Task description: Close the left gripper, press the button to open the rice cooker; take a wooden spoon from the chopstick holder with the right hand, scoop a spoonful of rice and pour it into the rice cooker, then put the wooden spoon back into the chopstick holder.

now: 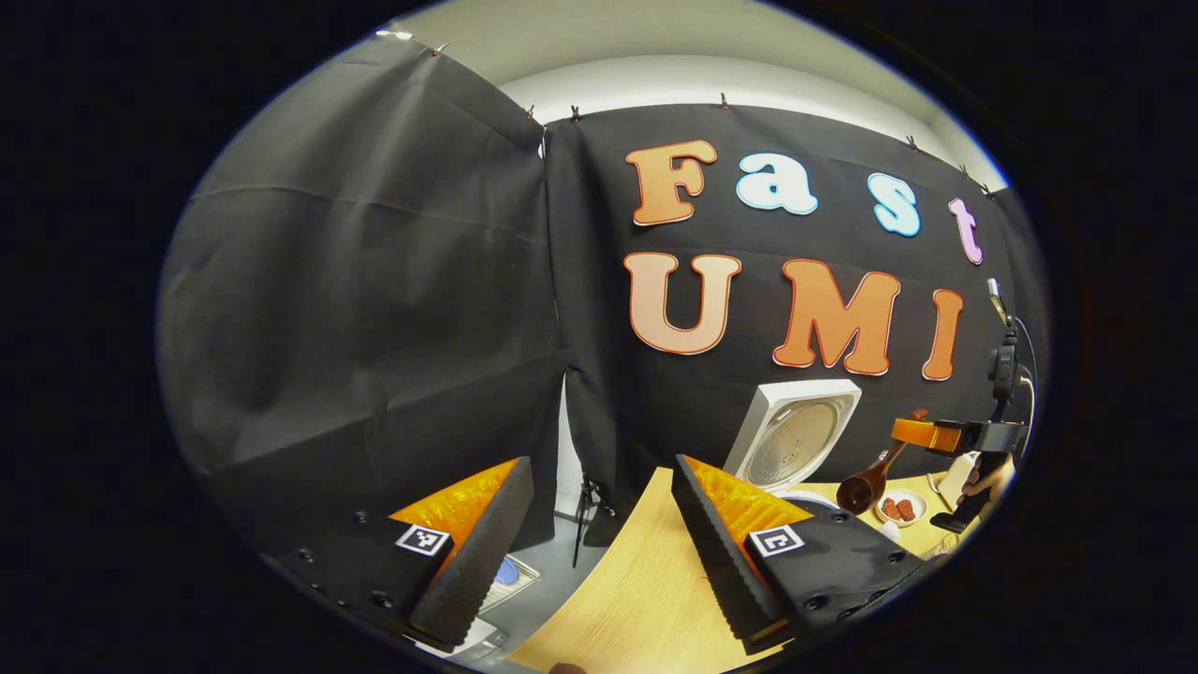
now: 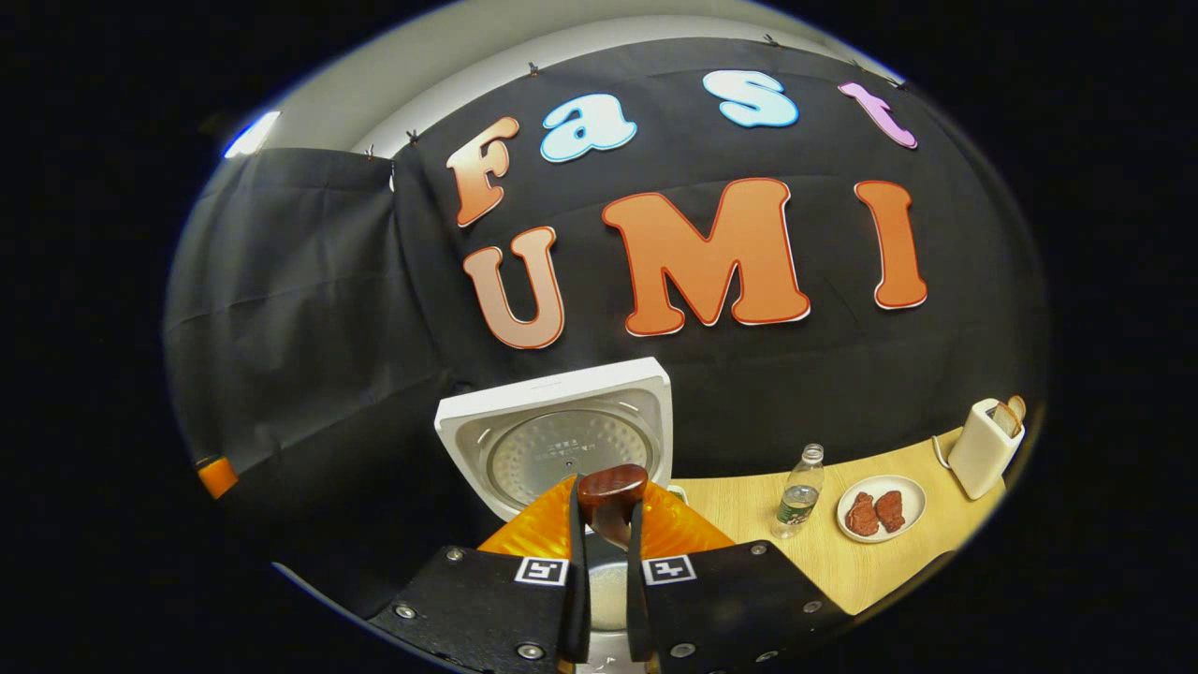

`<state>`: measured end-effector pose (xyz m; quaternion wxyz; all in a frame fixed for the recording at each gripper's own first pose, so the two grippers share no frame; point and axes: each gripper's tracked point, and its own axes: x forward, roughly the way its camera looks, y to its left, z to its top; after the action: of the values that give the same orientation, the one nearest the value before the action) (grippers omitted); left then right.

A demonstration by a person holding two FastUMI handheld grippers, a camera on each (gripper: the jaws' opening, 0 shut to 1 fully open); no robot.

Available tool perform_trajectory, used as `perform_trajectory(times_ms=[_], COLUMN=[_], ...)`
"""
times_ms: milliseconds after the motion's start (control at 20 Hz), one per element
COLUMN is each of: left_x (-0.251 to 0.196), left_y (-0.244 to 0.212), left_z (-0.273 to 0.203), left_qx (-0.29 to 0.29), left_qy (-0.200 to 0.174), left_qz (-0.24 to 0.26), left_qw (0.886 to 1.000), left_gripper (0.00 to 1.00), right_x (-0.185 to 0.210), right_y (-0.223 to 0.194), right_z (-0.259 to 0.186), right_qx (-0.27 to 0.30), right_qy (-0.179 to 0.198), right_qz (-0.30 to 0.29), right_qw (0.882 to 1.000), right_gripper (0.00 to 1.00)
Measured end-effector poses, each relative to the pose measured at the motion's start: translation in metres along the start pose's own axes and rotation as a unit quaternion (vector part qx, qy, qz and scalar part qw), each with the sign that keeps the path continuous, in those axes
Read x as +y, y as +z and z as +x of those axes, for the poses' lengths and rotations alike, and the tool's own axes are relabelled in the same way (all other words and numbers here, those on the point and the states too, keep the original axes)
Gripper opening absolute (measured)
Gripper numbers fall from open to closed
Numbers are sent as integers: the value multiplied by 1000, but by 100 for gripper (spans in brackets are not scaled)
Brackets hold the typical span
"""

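My right gripper point(image 2: 606, 538) is shut on the stem of the wooden spoon point(image 2: 613, 489), whose dark brown bowl sticks out just past the fingertips. The spoon hangs over the white rice cooker point(image 2: 562, 435), whose lid stands upright and open; the pot's pale inside shows between the fingers. In the left gripper view the open lid of the rice cooker point(image 1: 796, 440) stands at the back right of the table, and the right gripper point(image 1: 945, 435) holds the spoon point(image 1: 866, 485) beside it. My left gripper point(image 1: 599, 552) is open with nothing between its fingers, over the table's left end.
On the wooden table point(image 2: 842, 562), right of the cooker, stand a clear bottle point(image 2: 797, 496), a white plate of red meat pieces point(image 2: 880, 510) and a white toaster point(image 2: 987, 447) with bread. The table's left edge point(image 1: 608, 552) drops to the floor.
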<state>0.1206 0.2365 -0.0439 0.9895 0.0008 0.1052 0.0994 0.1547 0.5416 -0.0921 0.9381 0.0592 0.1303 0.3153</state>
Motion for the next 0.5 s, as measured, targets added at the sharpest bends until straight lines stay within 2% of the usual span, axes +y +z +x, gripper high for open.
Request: perform_trajectory(times_ms=[300,500], left_x=[-8,-20], left_y=[0,8], left_z=[5,19], left_qx=[0,-5], left_qy=[-9,-21], left_qz=[6,15], left_qw=[1000,1000], left_gripper=[100,100], right_x=[-47,-111], right_y=[19,29], right_z=[-31,-68], right_qx=[-16,-40], right_qy=[-23,-61], right_qz=[61,108], right_qw=[998,992], right_gripper=[15,15])
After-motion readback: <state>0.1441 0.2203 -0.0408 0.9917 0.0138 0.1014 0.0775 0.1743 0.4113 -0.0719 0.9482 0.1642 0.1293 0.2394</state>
